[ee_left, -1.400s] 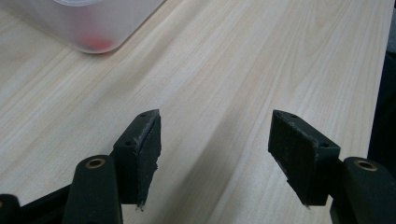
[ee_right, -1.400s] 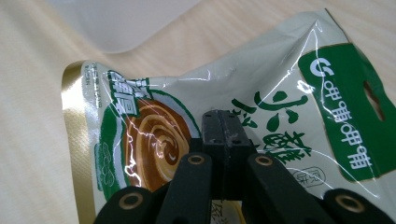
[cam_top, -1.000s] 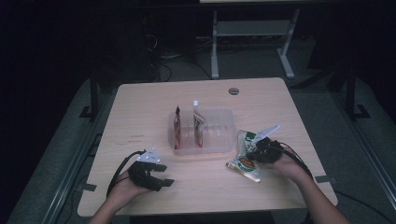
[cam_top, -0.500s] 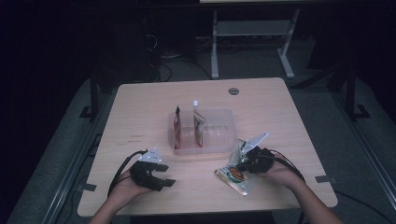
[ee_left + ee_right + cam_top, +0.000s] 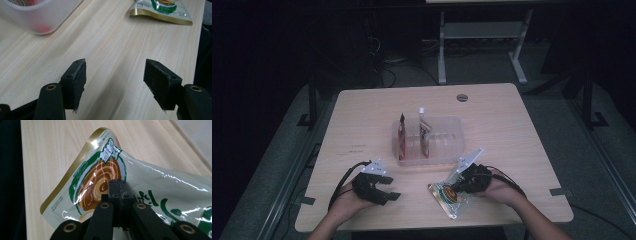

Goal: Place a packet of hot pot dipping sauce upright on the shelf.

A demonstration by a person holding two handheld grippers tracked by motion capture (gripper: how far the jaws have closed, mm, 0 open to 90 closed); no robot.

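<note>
The right claw [image 5: 460,186] is pinching a glossy green-and-gold foil snack pouch [image 5: 448,196] at the near edge of the pale wooden tabletop [image 5: 362,115], just in front of the clear plastic bin [image 5: 447,150] where two red sachets [image 5: 402,137] are standing upright. It looks like the carrying step; the next move is probably calling for lifting the pouch over the bin's rim. The left claw [image 5: 390,187] is resting wide and empty.

The right gripper view is showing the pads closed tight on the pouch [image 5: 105,177]; the left gripper view is showing its gold seam [image 5: 160,15] lying on the wood.
</note>
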